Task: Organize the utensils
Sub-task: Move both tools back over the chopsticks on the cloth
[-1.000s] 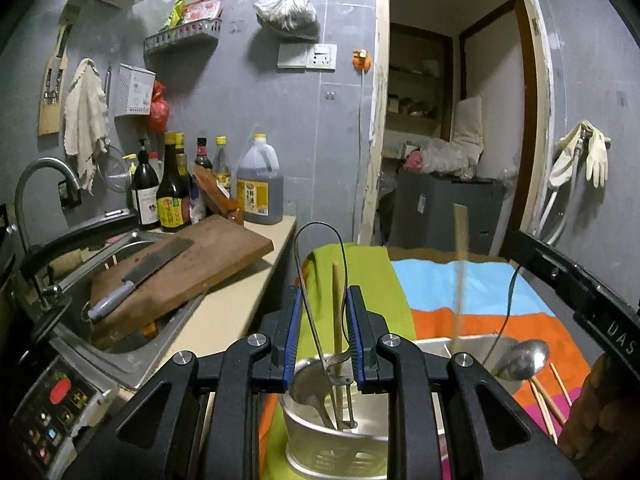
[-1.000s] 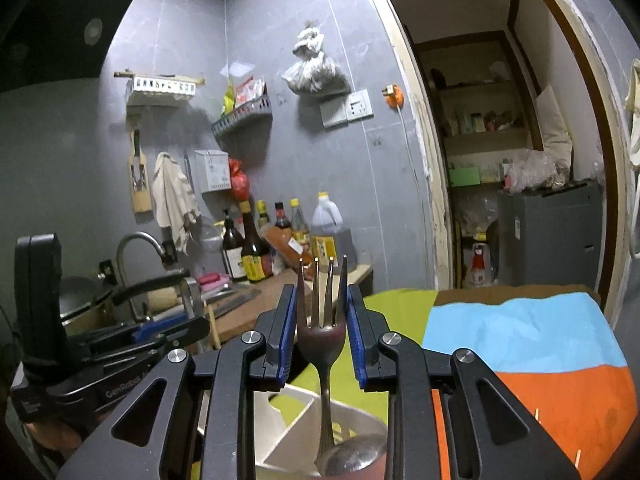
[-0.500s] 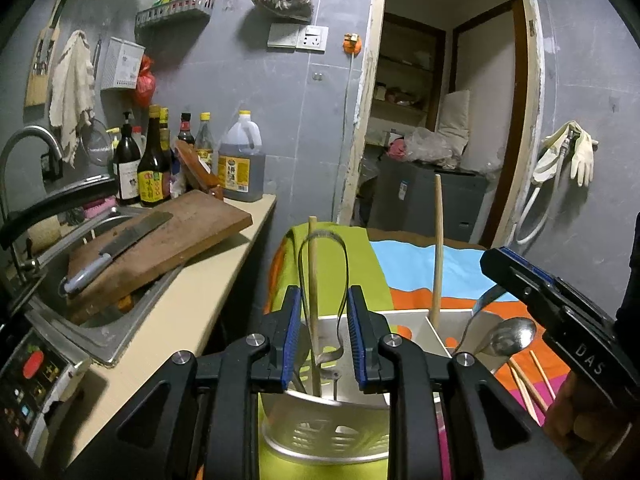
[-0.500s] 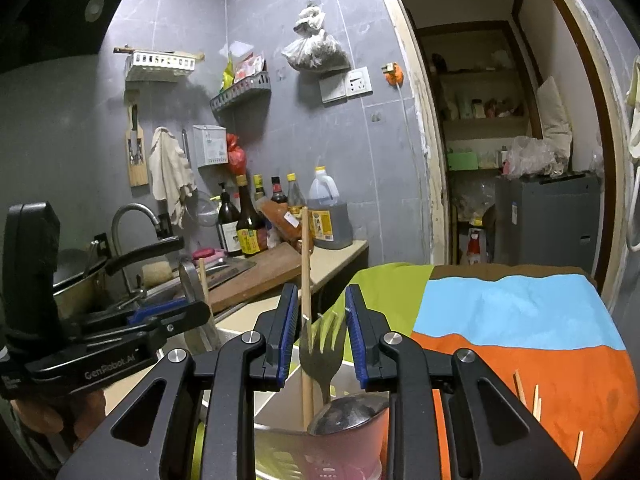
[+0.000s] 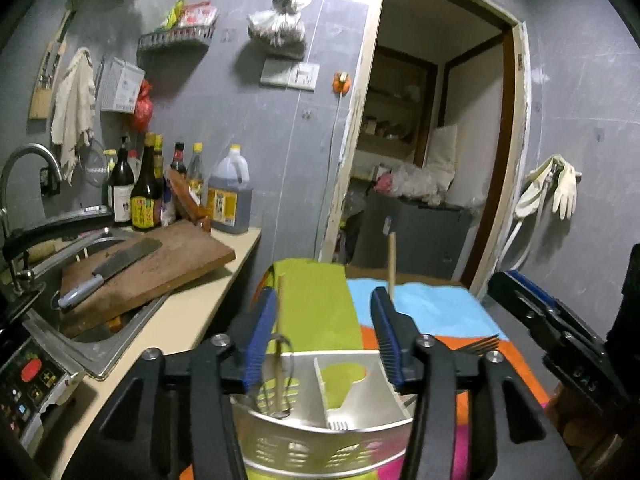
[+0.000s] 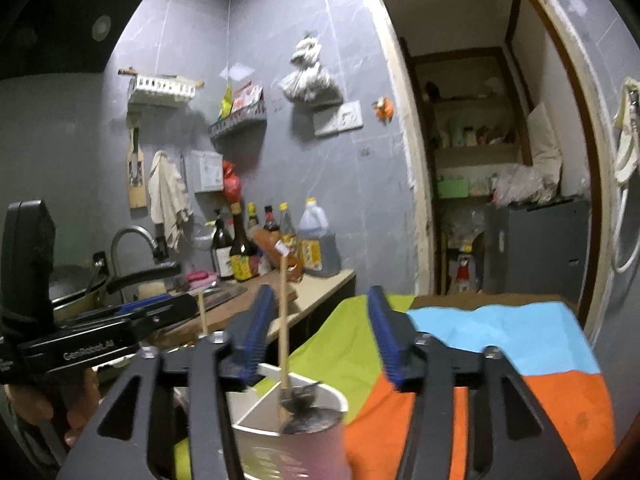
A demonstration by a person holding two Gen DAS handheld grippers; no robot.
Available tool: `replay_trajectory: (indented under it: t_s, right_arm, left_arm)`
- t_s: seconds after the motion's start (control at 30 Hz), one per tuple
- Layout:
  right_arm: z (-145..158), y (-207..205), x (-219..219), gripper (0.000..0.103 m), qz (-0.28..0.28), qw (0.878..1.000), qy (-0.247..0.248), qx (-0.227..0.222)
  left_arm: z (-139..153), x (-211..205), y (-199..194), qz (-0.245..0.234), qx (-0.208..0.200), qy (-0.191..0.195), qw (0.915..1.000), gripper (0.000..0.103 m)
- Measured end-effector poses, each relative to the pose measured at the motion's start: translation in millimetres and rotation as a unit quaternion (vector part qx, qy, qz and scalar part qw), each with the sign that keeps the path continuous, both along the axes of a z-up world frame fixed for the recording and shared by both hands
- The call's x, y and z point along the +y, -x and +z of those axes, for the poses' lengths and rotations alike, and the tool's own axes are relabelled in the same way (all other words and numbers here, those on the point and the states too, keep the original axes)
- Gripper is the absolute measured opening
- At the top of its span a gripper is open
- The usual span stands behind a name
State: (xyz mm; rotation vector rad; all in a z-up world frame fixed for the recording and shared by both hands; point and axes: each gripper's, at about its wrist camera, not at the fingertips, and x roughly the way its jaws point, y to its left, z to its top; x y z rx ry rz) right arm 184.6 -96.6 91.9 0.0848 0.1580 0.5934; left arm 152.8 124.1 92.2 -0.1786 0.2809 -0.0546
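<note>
A metal utensil holder (image 5: 320,446) with white dividers stands on the striped cloth just below both grippers. My left gripper (image 5: 322,300) is opening above it. A wire whisk with a wooden handle (image 5: 279,360) stands loose in the holder's left compartment beside the left pad. A wooden chopstick (image 5: 392,260) rises behind the right finger, and fork tines (image 5: 482,346) poke out to the right. My right gripper (image 6: 320,296) is opening too, with no pad pressing on anything. A fork head (image 6: 300,400) and a wooden stick (image 6: 284,320) rest in the holder (image 6: 256,412) under it.
To the left runs a counter with a sink (image 5: 60,344), a cutting board (image 5: 152,264) carrying a cleaver, and sauce bottles (image 5: 144,196). The striped cloth (image 6: 500,360) covers the table ahead. A doorway (image 5: 432,160) opens behind it. The other gripper (image 5: 560,344) sits close on the right.
Both grippers' jaws have spread apart. The whisk has left the left pads and stands in the holder. The fork has dropped from the right pads into the holder.
</note>
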Motion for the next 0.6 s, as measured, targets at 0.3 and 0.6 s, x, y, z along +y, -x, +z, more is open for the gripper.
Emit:
replay_trajectory:
  t_s: [0.3,0.6]
  right_arm:
    - [10.9,21.1,-60.9,0.098,-0.078,0.996,0.004,-0.043]
    - [2.8,32.7,-106.5,0.103,-0.124,0.991,0.032,-0.042]
  left_arm:
    - [6.2,-33.6,14.1,-0.009,-0.043,0.003,0.999,0.085]
    - [-4.8,-75.3,23.6,-0.042,-0.038,0.004,0.9984,0.099]
